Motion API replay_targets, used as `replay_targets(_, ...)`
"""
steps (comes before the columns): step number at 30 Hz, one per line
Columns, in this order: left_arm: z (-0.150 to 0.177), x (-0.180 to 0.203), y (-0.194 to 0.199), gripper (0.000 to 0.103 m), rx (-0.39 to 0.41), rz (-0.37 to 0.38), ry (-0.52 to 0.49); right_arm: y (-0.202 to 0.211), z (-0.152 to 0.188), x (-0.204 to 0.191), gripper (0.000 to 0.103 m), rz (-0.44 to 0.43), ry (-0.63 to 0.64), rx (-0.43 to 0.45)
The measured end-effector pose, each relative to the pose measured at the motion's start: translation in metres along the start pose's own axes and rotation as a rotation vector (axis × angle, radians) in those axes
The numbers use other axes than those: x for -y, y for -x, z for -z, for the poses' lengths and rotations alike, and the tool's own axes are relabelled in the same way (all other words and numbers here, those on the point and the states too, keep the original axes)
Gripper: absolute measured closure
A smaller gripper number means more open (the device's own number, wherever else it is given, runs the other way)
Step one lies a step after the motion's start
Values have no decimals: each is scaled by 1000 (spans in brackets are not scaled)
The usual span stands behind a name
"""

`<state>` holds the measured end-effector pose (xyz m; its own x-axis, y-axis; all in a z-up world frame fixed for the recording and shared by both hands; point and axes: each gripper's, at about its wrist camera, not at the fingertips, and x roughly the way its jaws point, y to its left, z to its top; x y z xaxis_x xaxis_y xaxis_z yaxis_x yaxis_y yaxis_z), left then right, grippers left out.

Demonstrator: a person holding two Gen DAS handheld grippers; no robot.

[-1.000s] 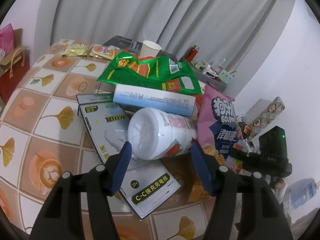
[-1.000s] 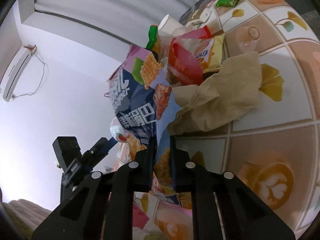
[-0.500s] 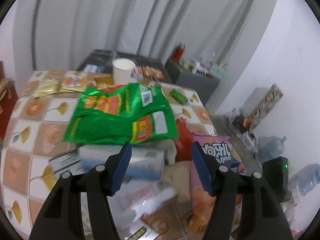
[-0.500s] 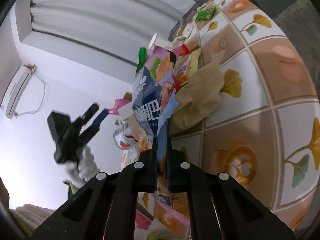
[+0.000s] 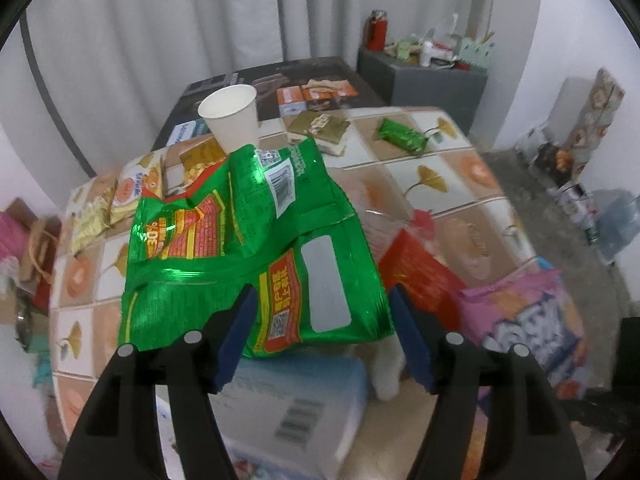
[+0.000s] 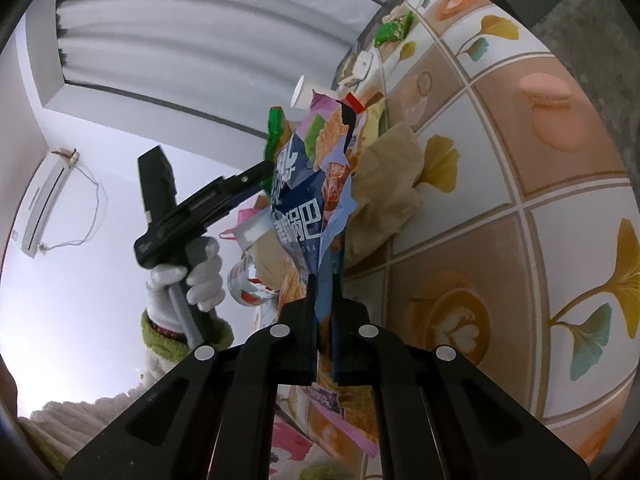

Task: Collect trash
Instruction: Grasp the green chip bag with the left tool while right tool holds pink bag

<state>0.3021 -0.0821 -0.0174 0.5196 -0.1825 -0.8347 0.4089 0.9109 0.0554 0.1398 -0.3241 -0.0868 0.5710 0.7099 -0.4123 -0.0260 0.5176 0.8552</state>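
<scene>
My left gripper (image 5: pixel 320 320) hovers over the near edge of a crumpled green snack bag (image 5: pixel 248 248) on top of the trash pile. Its jaws are opening, and the blue pads (image 5: pixel 236 332) stand either side of the bag's lower corner without pressing it. My right gripper (image 6: pixel 322 280) is shut on a purple-blue snack bag (image 6: pixel 304 200), which stands up from the pile. In the right wrist view a hand in a white glove (image 6: pixel 192 276) holds the left gripper (image 6: pixel 256 172), whose tips reach behind the held bag.
A white paper cup (image 5: pixel 234 118) stands behind the green bag. A blue-white box (image 5: pixel 288 408), a red wrapper (image 5: pixel 420 276) and a pink bag (image 5: pixel 532 320) lie around it. A brown paper bag (image 6: pixel 384 196) and a white jar (image 6: pixel 246 284) lie on the tile-patterned table (image 6: pixel 520 160).
The left gripper swung away from the white jar to above the green bag. The right jaws closed tighter on the purple-blue bag, and the gloved hand with the left gripper rose into the right wrist view.
</scene>
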Motion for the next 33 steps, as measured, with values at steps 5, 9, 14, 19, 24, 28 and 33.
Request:
replay_targets(5, -1, 3, -11, 45, -16, -35, -26, -3, -2, 4, 99, -11, -11, -2)
replay_targets(9, 1, 4, -9, 60, -17, -41, -33, -3, -2, 6, 99, -16, -15, -2)
replay_targets(14, 4, 3, 2, 74, 30, -66, -48, -3, -2, 7, 100, -17, -17, 0)
replay_targets(19, 7, -4, 18, 82, 78, -92, -66, -3, -1, 5, 100, -14, -18, 5)
replay_targets(24, 11, -16, 43, 89, 152, -132, -55, -1, -1, -2, 101, -14, -6, 22)
replay_targets(28, 16, -31, 69, 93, 222, -172, -32, 0, -3, -8, 102, -18, 3, 36)
replay_targets(33, 23, -52, 103, 95, 295, -202, 7, 1, -3, -16, 102, -24, 19, 49)
